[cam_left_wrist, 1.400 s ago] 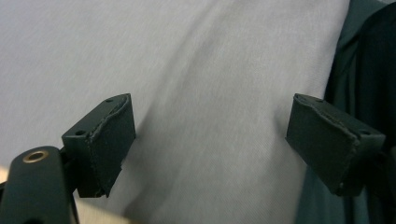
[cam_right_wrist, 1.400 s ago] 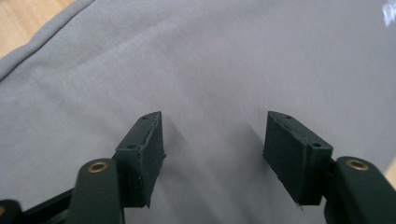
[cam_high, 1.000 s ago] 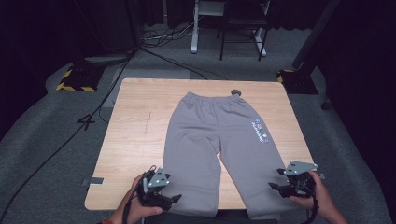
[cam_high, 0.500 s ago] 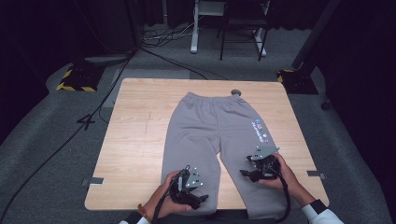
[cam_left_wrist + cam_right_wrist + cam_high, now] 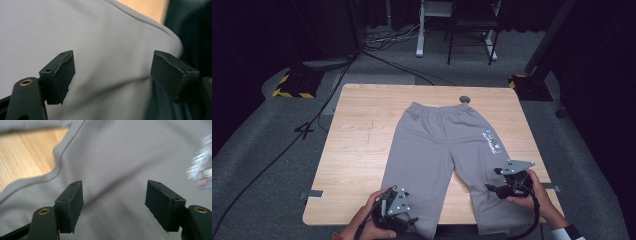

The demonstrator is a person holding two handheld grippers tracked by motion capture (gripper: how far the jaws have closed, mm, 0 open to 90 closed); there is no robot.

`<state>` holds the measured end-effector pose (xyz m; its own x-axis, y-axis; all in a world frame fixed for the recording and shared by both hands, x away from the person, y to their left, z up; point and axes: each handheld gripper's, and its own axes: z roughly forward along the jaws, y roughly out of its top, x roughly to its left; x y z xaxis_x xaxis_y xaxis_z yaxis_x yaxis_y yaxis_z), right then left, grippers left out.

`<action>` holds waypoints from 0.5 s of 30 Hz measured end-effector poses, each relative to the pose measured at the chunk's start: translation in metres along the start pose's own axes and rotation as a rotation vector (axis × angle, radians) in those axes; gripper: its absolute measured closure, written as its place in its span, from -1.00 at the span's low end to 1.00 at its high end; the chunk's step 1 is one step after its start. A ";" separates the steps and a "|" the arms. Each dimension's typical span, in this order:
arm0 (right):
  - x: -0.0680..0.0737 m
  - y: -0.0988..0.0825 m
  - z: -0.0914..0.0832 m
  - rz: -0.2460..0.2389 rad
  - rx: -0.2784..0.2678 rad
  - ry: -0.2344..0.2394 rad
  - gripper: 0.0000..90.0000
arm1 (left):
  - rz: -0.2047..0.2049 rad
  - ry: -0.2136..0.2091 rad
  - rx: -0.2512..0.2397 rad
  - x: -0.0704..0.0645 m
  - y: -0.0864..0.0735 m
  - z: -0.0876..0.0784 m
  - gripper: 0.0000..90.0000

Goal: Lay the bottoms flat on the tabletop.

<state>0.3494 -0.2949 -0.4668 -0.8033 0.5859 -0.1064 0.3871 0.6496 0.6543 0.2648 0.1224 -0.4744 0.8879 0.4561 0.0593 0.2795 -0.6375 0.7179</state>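
Nearest the person, the left gripper [image 5: 409,220] hangs over the hem end of one leg of the grey sweatpants [image 5: 447,150], at the near edge of the wooden tabletop [image 5: 357,150]. In the left gripper view its fingers [image 5: 63,75] stand spread apart above the grey cloth, released, with nothing pinched between them. A little farther in, the right gripper [image 5: 492,189] sits over the other leg, below a small coloured print [image 5: 492,142] on the fabric. Its fingers [image 5: 72,202] have just been opening and stand wide, released, with cloth beneath them but not gripped. The sweatpants lie flat, legs toward the person and waistband toward the far edge, where a small dark round object [image 5: 465,99] rests just beyond the waistband.
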 end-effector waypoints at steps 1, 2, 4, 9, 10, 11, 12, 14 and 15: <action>-0.002 0.002 -0.006 -0.001 -0.019 -0.020 -0.33 | -0.025 0.020 -0.021 0.008 -0.001 -0.006 -0.59; -0.004 0.002 -0.012 0.003 -0.039 -0.039 -0.33 | -0.053 0.033 -0.036 0.016 -0.003 -0.012 -0.61; -0.014 -0.001 -0.024 0.023 -0.063 -0.082 -0.35 | -0.092 0.084 -0.031 0.032 -0.011 -0.018 -0.64; -0.038 -0.028 -0.036 0.134 -0.053 -0.161 -0.39 | -0.212 0.205 0.027 0.073 -0.038 -0.022 -0.63; -0.040 -0.033 -0.038 0.155 -0.057 -0.158 -0.40 | -0.253 0.222 0.027 0.081 -0.045 -0.022 -0.64; -0.043 -0.041 -0.039 0.181 -0.057 -0.161 -0.42 | -0.278 0.227 0.026 0.086 -0.048 -0.022 -0.63; -0.044 -0.045 -0.039 0.192 -0.053 -0.168 -0.43 | -0.307 0.229 0.035 0.092 -0.053 -0.022 -0.64; -0.046 -0.058 -0.039 0.218 -0.036 -0.173 -0.43 | -0.324 0.224 0.056 0.098 -0.059 -0.022 -0.62; -0.046 -0.062 -0.039 0.227 -0.033 -0.175 -0.43 | -0.335 0.218 0.056 0.099 -0.061 -0.022 -0.63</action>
<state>0.3447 -0.3811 -0.4733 -0.6066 0.7910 -0.0801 0.5311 0.4781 0.6996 0.3275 0.2200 -0.4974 0.6474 0.7619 -0.0219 0.5654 -0.4608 0.6841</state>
